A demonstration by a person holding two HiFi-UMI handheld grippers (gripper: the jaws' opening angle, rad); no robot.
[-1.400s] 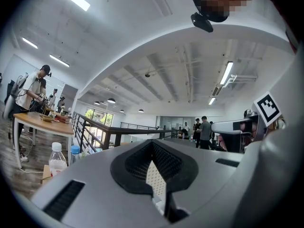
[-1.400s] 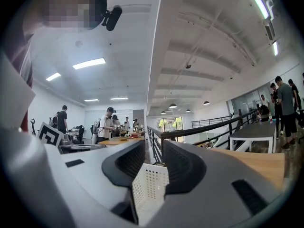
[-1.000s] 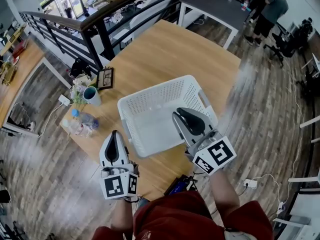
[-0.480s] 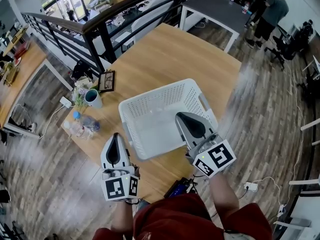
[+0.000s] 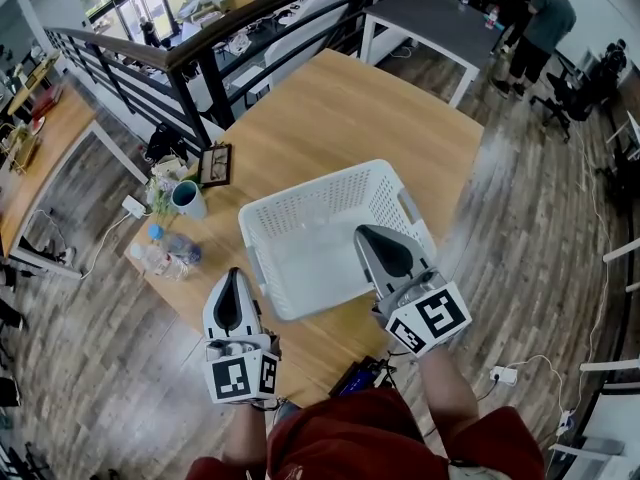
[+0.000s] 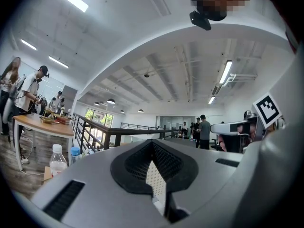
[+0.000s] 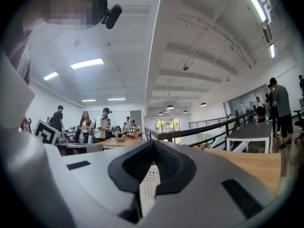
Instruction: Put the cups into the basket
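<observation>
A white plastic basket [image 5: 300, 208] stands on the wooden table [image 5: 340, 108], and nothing shows inside it. One dark teal cup [image 5: 186, 197] sits near the table's left edge, well apart from both grippers. My right gripper [image 5: 366, 232] hovers over the basket's near right part, shut and holding nothing. My left gripper [image 5: 231, 278] hangs by the table's near edge, left of the basket, with its jaws together and nothing held. In the left gripper view [image 6: 153, 174] and the right gripper view [image 7: 150, 169], only a sliver of the perforated basket shows through the jaw slit.
Plastic bottles [image 5: 165, 253] and small clutter lie at the table's left corner, with a framed picture [image 5: 212, 164] behind the cup. A black railing [image 5: 200, 63] runs past the table's far left. People stand by a grey table [image 5: 430, 13] at the back.
The right gripper has drifted slightly right and toward me over the basket. The left gripper has hardly moved.
</observation>
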